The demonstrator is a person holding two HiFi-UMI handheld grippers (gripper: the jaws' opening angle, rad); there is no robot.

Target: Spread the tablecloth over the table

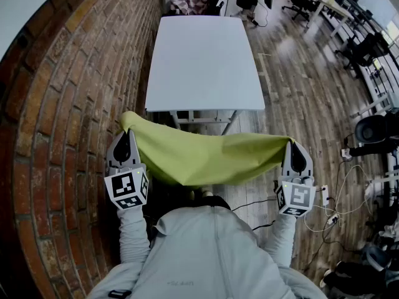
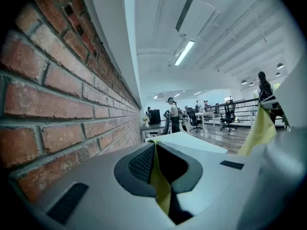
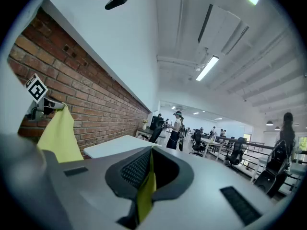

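A yellow-green tablecloth hangs stretched between my two grippers, in front of the near end of a white table. My left gripper is shut on the cloth's left corner, close to the brick wall. My right gripper is shut on the right corner. In the left gripper view a strip of the cloth runs pinched between the jaws. The right gripper view shows the same, with cloth clamped between its jaws and the left corner of the cloth hanging at the far left. The cloth sags in the middle.
A brick wall runs along the table's left side. Wooden floor lies to the right, with cables and a power strip near my right gripper. Office chairs and desks stand at the far right; people stand in the distance beyond the table.
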